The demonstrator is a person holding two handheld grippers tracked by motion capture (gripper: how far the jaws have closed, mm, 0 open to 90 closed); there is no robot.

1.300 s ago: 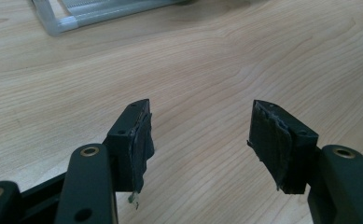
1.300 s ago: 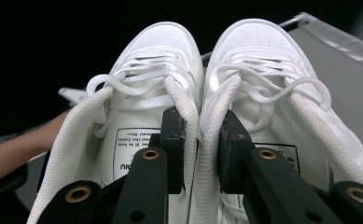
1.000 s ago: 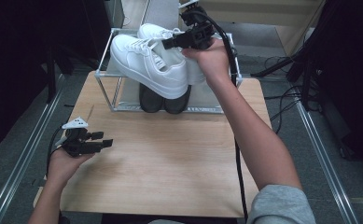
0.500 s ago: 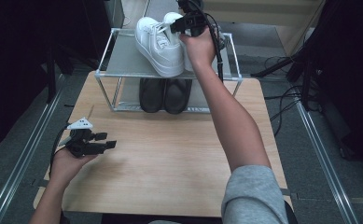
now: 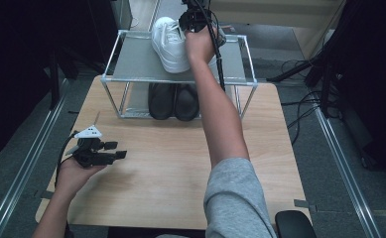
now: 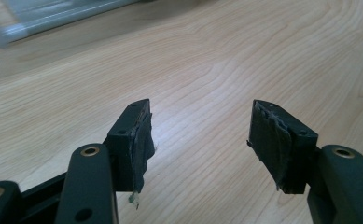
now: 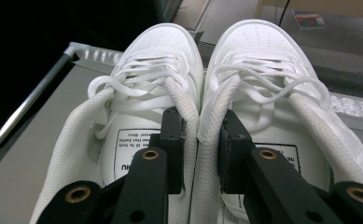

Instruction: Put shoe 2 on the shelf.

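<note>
Pale wooden surface fills the near part of the high view, and low on its left side the left gripper rests in the person's hand, out of the way of the working arm. The left gripper view shows what the high view cannot: its fingers stand wide apart with nothing but bare wood grain between them.

Farther back stands a metal-framed shoe rack, with a dark pair of shoes tucked on its lower level. On its top shelf sits the pair of white sneakers, reached by the outstretched right arm. There the right gripper meets the shoes. The right gripper view reveals the grip: its fingers stand narrow, one inside each shoe, pinching the two inner collars together. That hold probably lets one hand carry both shoes side by side, toes pointing away.
</note>
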